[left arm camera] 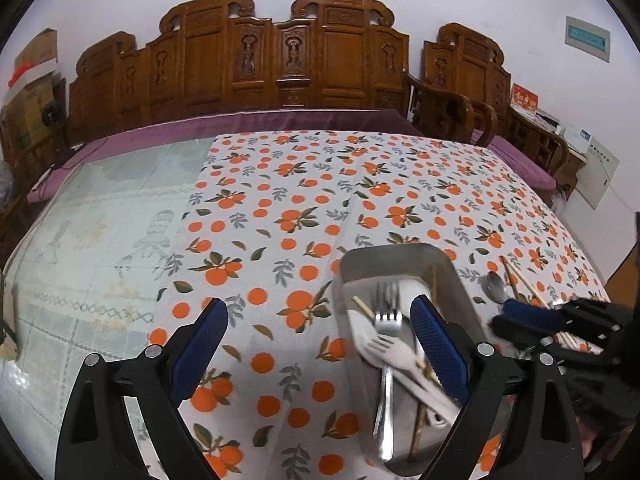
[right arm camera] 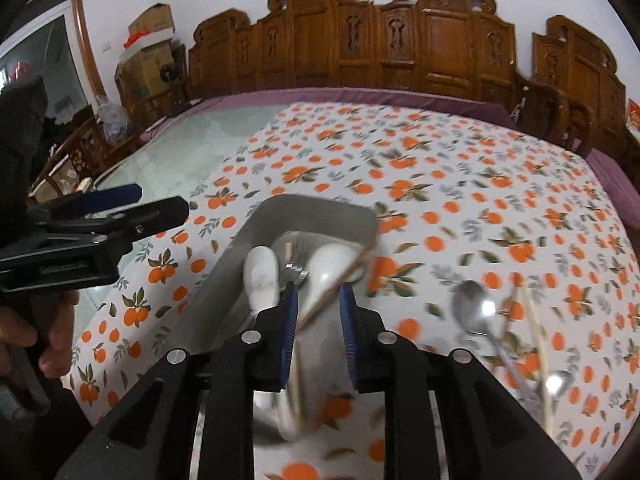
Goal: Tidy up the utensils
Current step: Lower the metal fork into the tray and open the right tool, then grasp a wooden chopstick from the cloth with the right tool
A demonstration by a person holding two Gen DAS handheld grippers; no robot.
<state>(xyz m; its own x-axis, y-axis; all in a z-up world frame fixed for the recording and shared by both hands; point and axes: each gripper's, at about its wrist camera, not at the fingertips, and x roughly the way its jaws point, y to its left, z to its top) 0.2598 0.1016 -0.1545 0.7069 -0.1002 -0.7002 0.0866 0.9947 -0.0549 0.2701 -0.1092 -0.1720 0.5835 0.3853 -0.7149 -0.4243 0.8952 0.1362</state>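
Tray [left arm camera: 442, 258] | holds metal fork [left arm camera: 387, 316], white spoons [right arm camera: 262, 276], chopsticks [left arm camera: 363, 307]

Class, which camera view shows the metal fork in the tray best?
The left wrist view: the metal fork lies nearly whole, tines to handle, inside the steel tray. The right wrist view shows only blurred tines beyond that gripper's fingers.

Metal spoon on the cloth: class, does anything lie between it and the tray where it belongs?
Nothing visible does. The metal spoon lies beside the chopsticks, right of the tray; only bare tablecloth separates spoon and tray.
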